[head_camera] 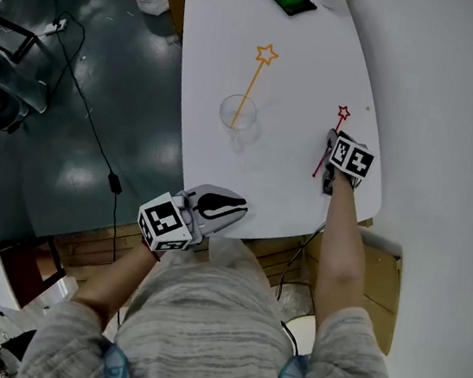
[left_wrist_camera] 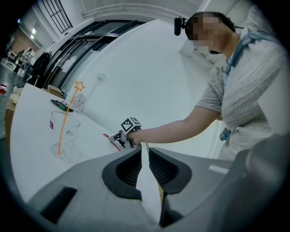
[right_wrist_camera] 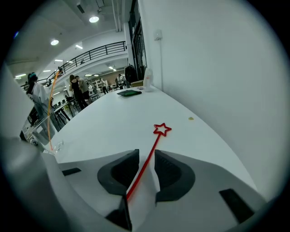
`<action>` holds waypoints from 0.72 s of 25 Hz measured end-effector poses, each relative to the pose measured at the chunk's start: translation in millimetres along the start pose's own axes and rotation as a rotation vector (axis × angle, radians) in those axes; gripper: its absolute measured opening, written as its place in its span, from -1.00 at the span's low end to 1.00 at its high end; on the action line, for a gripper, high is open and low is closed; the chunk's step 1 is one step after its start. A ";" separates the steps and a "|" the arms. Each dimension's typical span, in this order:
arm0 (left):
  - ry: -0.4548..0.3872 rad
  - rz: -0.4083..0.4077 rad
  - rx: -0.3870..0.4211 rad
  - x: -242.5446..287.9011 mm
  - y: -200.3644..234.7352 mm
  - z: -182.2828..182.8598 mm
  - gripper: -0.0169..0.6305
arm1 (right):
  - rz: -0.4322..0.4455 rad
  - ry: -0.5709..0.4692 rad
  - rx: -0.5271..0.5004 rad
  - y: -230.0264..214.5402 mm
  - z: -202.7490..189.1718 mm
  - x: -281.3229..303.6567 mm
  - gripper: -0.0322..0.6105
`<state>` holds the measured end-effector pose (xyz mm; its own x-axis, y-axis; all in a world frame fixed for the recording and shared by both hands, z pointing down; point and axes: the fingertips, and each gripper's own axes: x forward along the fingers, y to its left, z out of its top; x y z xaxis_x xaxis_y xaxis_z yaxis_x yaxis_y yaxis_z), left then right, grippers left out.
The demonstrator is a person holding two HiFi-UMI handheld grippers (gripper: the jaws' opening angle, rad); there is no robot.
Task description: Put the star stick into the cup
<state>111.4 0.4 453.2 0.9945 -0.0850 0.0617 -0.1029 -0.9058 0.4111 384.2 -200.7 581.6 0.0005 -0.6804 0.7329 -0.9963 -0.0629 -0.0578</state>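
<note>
Grey striped shirt (head_camera: 200,327) fills the bottom edge; just beyond it the left gripper (head_camera: 238,208) hovers at the near rim of the white table (head_camera: 290,183), jaws drawn all but together with nothing in them. Further out, the right gripper (head_camera: 331,140) sits low over the thin red star-tipped stick (right_wrist_camera: 149,154), jaws narrowly apart, the stick lying flat on the table between them, not pinched. Well to its left stands the clear plastic cup (head_camera: 237,114), with an orange star-tipped stick (head_camera: 253,80) leaning in it
</note>
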 end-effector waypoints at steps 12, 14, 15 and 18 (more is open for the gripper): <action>0.001 -0.014 -0.004 4.7 -2.4 -0.4 -0.77 | -0.062 0.075 -0.001 -1.9 0.8 4.9 -0.72; 0.003 -0.019 -0.002 5.7 -4.8 -0.9 -0.77 | -0.069 0.081 -0.011 -2.1 0.6 4.4 -0.79; 0.004 -0.020 -0.002 5.8 -5.5 -1.1 -0.77 | -0.070 0.084 -0.015 -1.7 0.7 4.2 -0.81; 0.004 -0.017 -0.004 5.0 -4.8 -1.3 -0.77 | -0.072 0.089 -0.035 -0.2 1.5 4.6 -0.83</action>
<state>116.8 4.8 452.7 0.9960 -0.0679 0.0579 -0.0859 -0.9052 0.4161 384.6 -205.0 583.9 0.0662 -0.6075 0.7915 -0.9964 -0.0824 0.0201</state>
